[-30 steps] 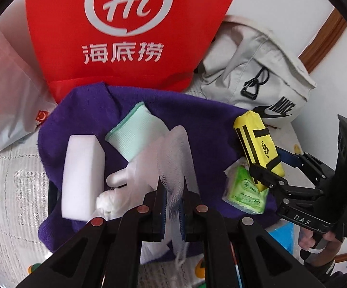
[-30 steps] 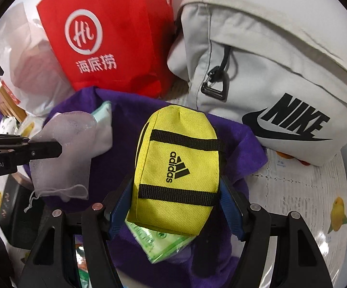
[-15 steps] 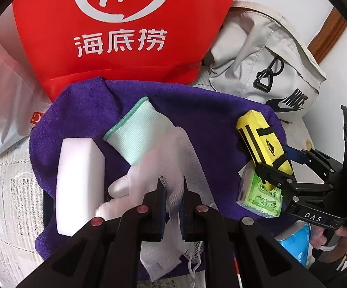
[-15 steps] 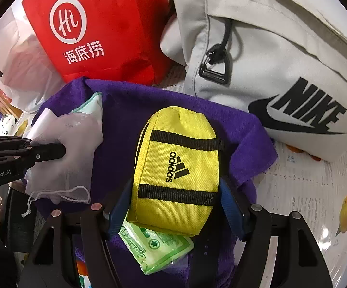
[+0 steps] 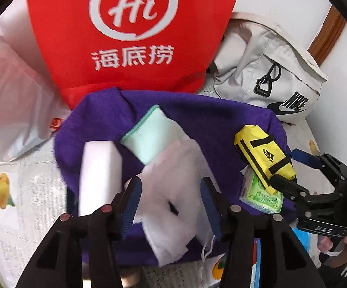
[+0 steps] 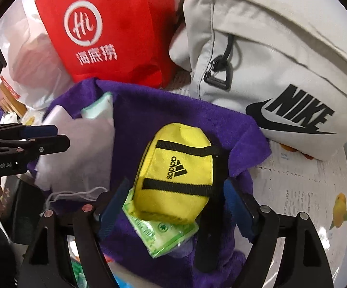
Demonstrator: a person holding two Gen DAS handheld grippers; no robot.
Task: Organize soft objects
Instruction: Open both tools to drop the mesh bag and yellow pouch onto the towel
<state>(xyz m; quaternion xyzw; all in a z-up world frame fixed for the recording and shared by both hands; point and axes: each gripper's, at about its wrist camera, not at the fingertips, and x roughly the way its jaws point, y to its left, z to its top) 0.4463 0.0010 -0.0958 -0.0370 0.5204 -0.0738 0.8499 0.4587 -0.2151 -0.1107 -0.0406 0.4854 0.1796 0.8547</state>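
Right wrist: tissue pack (image 6: 163, 235) half-hidden under pouch (image 6: 175, 175)

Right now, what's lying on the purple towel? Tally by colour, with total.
White: 2 (sponge block, mesh bag)
Mint green: 1 (glove)
Yellow: 1 (adidas pouch)
Green: 1 (tissue pack)
Total: 5 on the purple towel

Fuzzy purple towel (image 5: 221, 117), matt yellow fabric pouch (image 6: 175, 168), glossy green packet (image 6: 166, 236)

A home: fruit-print tablecloth (image 6: 312, 182), shopping bag (image 5: 130, 31), backpack (image 6: 281, 55).
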